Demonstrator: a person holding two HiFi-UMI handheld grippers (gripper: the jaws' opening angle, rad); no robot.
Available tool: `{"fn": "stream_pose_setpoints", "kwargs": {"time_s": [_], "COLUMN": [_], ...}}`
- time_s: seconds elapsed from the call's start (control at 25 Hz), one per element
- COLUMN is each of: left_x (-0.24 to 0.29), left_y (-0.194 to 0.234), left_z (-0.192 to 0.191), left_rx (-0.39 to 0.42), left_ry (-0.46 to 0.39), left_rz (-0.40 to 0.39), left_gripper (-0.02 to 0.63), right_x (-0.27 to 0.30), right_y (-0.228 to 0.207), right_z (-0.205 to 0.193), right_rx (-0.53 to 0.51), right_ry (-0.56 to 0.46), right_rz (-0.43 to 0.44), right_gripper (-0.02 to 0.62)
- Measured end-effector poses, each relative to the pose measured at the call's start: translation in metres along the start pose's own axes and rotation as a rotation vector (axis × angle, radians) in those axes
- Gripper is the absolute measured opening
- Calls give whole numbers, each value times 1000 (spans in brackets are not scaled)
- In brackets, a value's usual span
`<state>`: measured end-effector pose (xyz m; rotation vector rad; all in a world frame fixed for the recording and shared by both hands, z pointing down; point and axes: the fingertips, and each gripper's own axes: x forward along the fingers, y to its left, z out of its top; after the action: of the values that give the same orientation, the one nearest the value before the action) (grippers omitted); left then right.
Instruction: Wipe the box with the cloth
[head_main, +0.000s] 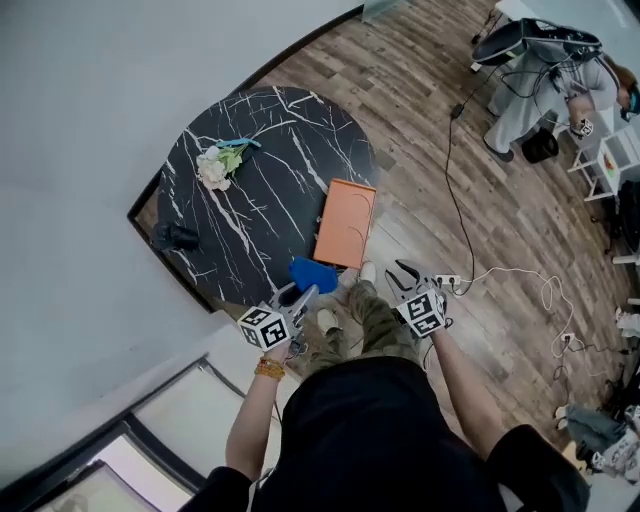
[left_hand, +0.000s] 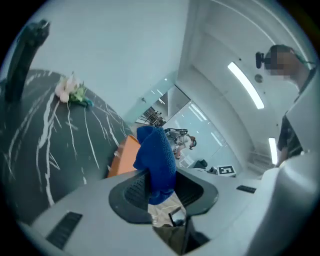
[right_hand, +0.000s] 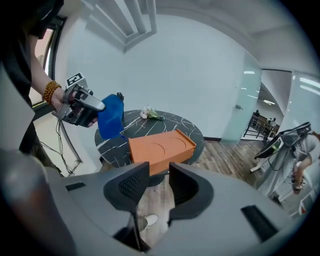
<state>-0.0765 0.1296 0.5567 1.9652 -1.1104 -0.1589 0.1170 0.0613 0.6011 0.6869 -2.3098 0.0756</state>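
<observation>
An orange box (head_main: 345, 222) lies at the near right edge of the round black marble table (head_main: 250, 200). My left gripper (head_main: 303, 294) is shut on a blue cloth (head_main: 313, 274), held up just in front of the table's edge, near the box's near end. In the left gripper view the cloth (left_hand: 156, 160) hangs bunched between the jaws of the left gripper (left_hand: 162, 186), with the box (left_hand: 125, 155) behind it. My right gripper (head_main: 402, 273) hovers over the floor right of the box, open and holding nothing. The right gripper view shows my right gripper (right_hand: 159, 182), the box (right_hand: 160, 148) ahead and the cloth (right_hand: 111, 117).
A small bunch of flowers (head_main: 215, 165) and a dark object (head_main: 175, 237) lie on the table's far and left parts. Cables and a power strip (head_main: 447, 281) run across the wooden floor at right. A person (head_main: 545, 90) stands by equipment far right. A white wall lies left.
</observation>
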Motion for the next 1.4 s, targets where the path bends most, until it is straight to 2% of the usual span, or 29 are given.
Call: {"fn": "stream_pose_setpoints", "kwargs": {"time_s": [0.12,0.28,0.44,0.56,0.68,0.8,1.0,1.2,1.4], "left_x": [-4,21,64,100,137,170,193,223,220], "left_y": [23,34,62,88,120,148,177,180,182], "left_z": [39,62,109,131,137,137,126,116,111], "left_rx": [167,290,355,390,396,394,308,255,238], "left_ry": [0,41,90,100,99,134,142,195,234], "left_rz": [123,244,275,252,200,157,143,63,26], "left_gripper": [115,115,115,115,115,115,115,115,114], "right_x": [51,99,126,117,115,123,135,149,154], "right_y": [-4,-3,-11,-13,-10,1,42,44,36], "right_z": [27,47,68,63,48,48,36,26,28], "right_rx": [8,-57,-41,-6,50,103,230,262,261], "right_ry": [-25,-43,-58,-37,36,105,244,321,346], "right_rz": [82,214,253,212,137,80,22,3,39], "right_gripper": [117,117,117,117,117,117,118,121,137]}}
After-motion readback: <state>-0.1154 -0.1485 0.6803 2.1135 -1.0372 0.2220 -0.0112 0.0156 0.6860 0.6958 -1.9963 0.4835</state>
